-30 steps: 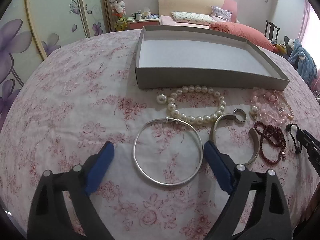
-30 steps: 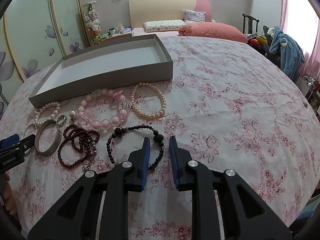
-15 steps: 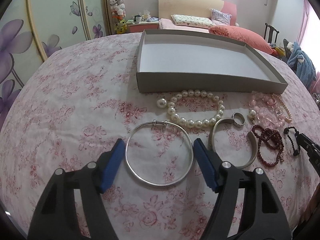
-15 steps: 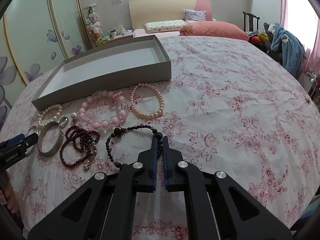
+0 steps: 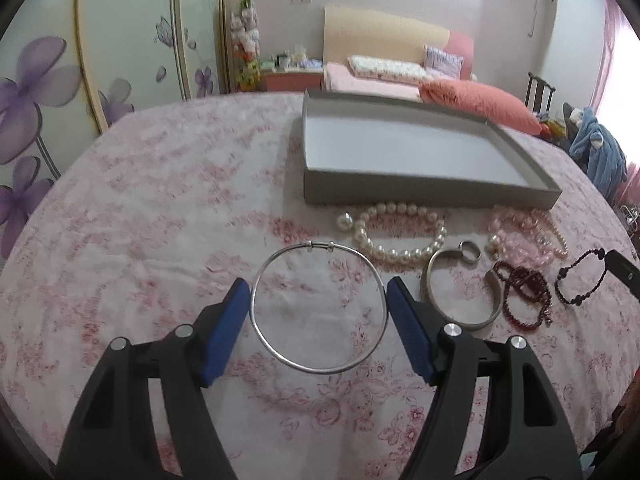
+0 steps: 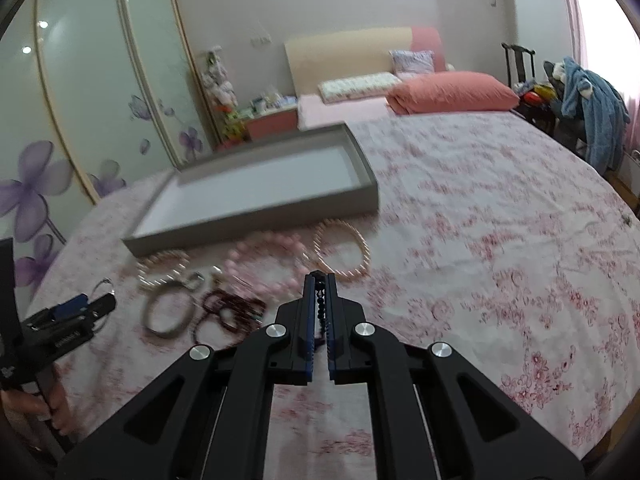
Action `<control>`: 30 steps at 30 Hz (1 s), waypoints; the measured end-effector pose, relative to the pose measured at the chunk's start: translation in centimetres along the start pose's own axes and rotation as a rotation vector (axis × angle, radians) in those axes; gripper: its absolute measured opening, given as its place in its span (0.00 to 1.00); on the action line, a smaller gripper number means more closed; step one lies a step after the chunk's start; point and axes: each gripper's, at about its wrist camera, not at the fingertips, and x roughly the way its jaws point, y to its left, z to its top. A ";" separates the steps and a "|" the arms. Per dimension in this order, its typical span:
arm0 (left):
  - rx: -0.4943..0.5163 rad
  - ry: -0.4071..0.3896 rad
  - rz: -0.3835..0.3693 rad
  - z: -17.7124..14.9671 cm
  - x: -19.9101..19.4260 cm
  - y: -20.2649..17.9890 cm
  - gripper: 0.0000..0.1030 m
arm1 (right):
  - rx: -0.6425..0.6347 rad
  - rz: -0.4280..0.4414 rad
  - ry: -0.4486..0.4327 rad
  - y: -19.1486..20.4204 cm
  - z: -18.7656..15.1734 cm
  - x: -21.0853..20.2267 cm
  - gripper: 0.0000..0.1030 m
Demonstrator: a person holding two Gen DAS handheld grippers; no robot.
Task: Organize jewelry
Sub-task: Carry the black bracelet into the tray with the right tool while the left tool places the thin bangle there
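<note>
A thin silver bangle (image 5: 320,245) sits between the blue pads of my left gripper (image 5: 318,286), which is shut on its two sides and holds it just above the floral cloth. My right gripper (image 6: 319,278) is shut on a black bead bracelet (image 6: 319,304), whose beads show in the narrow slit between its pads. In the left wrist view that black bracelet (image 5: 580,280) hangs from the right gripper (image 5: 620,270) at the far right. The grey tray (image 5: 420,192) lies beyond the jewelry with nothing in it. The left gripper (image 6: 76,308) also shows at the left of the right wrist view.
On the cloth in front of the tray lie a white pearl bracelet (image 5: 396,211), a silver cuff (image 5: 464,322), a small ring (image 5: 470,249), dark red beads (image 5: 524,280) and pink beads (image 5: 520,236). A bed with pillows and a wardrobe stand behind the table.
My left jaws closed onto the silver bangle and it now moves with them. My right jaws shut on the black bracelet and rose with it off the cloth.
</note>
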 end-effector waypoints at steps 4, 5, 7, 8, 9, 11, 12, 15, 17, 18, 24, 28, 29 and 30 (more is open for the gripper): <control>0.005 -0.079 0.019 0.2 -2.0 -0.1 0.67 | -0.007 0.040 -0.061 0.9 0.9 -1.4 0.05; 0.007 -0.093 0.023 0.4 -2.3 -0.3 0.67 | -0.009 0.046 -0.070 1.0 1.0 -1.7 0.05; 0.012 -0.124 0.029 0.5 -3.0 -0.6 0.67 | -0.016 0.054 -0.092 1.4 1.4 -2.2 0.05; 0.017 -0.142 0.033 0.6 -3.4 -0.8 0.67 | -0.020 0.055 -0.101 1.5 1.5 -2.4 0.05; 0.021 -0.157 0.036 0.7 -3.8 -0.9 0.67 | -0.023 0.057 -0.107 1.6 1.5 -2.5 0.05; 0.030 -0.187 0.039 0.9 -4.5 -1.3 0.67 | -0.033 0.065 -0.120 2.1 1.8 -2.8 0.05; 0.036 -0.202 0.039 1.0 -4.8 -1.5 0.67 | -0.039 0.069 -0.125 2.3 1.9 -2.8 0.05; 0.048 -0.237 0.038 1.3 -5.6 -2.0 0.67 | -0.060 0.076 -0.149 3.0 2.3 -3.1 0.05; 0.052 -0.258 0.034 1.7 -6.0 -2.3 0.67 | -0.080 0.078 -0.175 3.6 2.5 -3.5 0.05; 0.053 -0.269 0.032 2.0 -6.2 -2.5 0.67 | -0.089 0.078 -0.189 3.9 2.7 -3.7 0.05; 0.061 -0.317 0.020 2.7 -6.8 -3.1 0.67 | -0.130 0.068 -0.260 5.1 3.6 -4.2 0.05; 0.072 -0.343 0.017 3.4 -6.8 -3.7 0.67 | -0.157 0.054 -0.310 5.7 4.2 -4.2 0.05; 0.074 -0.347 0.016 3.7 -6.7 -3.8 0.67 | -0.160 0.052 -0.316 5.9 4.4 -4.2 0.05; 0.075 -0.351 0.015 3.9 -6.6 -3.9 0.67 | -0.163 0.051 -0.324 6.0 4.6 -4.1 0.05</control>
